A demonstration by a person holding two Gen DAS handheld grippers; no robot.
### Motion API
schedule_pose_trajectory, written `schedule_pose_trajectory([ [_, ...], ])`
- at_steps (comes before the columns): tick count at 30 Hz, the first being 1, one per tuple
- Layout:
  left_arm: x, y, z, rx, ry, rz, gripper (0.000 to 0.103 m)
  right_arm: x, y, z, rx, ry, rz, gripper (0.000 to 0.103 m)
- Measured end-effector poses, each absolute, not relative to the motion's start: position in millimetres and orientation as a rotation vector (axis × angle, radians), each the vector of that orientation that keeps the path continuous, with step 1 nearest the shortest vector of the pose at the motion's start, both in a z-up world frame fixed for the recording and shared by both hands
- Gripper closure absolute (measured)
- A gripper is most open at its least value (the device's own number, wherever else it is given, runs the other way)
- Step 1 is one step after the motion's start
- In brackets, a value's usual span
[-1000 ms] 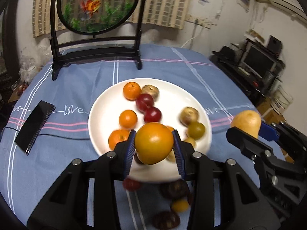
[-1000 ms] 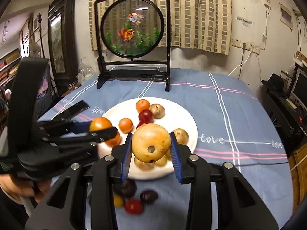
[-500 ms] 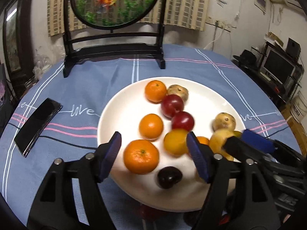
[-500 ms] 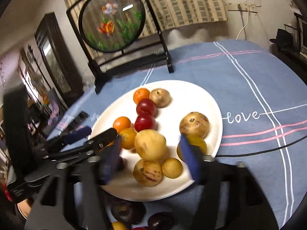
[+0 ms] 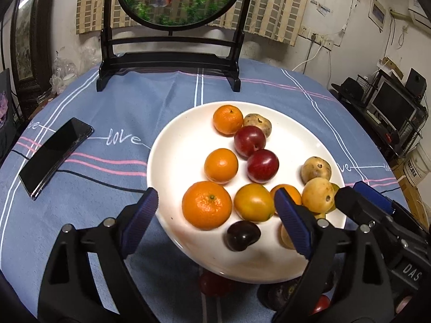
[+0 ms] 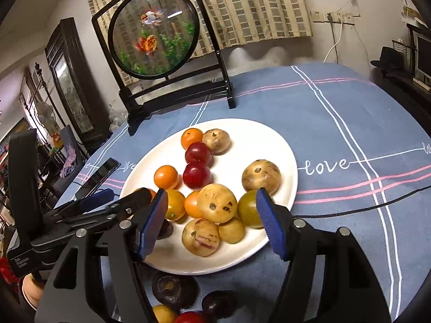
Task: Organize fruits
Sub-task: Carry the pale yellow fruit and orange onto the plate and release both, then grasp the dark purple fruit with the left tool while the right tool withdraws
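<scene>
A white plate (image 5: 175,161) on the blue cloth holds oranges, red plums, tan fruits and a dark plum. My left gripper (image 5: 215,219) hovers over the plate's near edge, its jaws opening. A big orange (image 5: 207,204), a yellow-orange fruit (image 5: 253,202) and the dark plum (image 5: 242,235) lie between its pads, untouched. My right gripper (image 6: 211,224) stands open over the same plate (image 6: 269,140). A tan fruit (image 6: 216,203) and a striped one (image 6: 200,238) rest between its pads, not gripped. Several loose fruits (image 6: 173,288) lie on the cloth before the plate.
A black phone (image 5: 54,156) lies on the cloth at the left. A goldfish screen on a black stand (image 5: 169,62) is at the table's back. A black cable (image 6: 377,202) crosses the cloth at the right. A desk with a monitor (image 5: 390,107) stands beyond the table.
Both grippers sank toward the plate and opened. The left let go of the yellow-orange fruit and the right of the tan fruit; both fruits now rest on the plate.
</scene>
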State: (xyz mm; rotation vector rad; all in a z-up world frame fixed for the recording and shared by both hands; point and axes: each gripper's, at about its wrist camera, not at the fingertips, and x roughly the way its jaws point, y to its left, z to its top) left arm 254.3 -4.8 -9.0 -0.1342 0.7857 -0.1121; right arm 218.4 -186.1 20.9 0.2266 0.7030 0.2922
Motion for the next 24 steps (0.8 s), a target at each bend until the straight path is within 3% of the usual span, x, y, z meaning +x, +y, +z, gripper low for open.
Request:
schedule_pose_trajectory([
  [24, 229, -1, -18, -0.064, 0.787, -0.081, 0.011, 220, -189, 17, 0.187, 0.742, 0.254, 0.033],
])
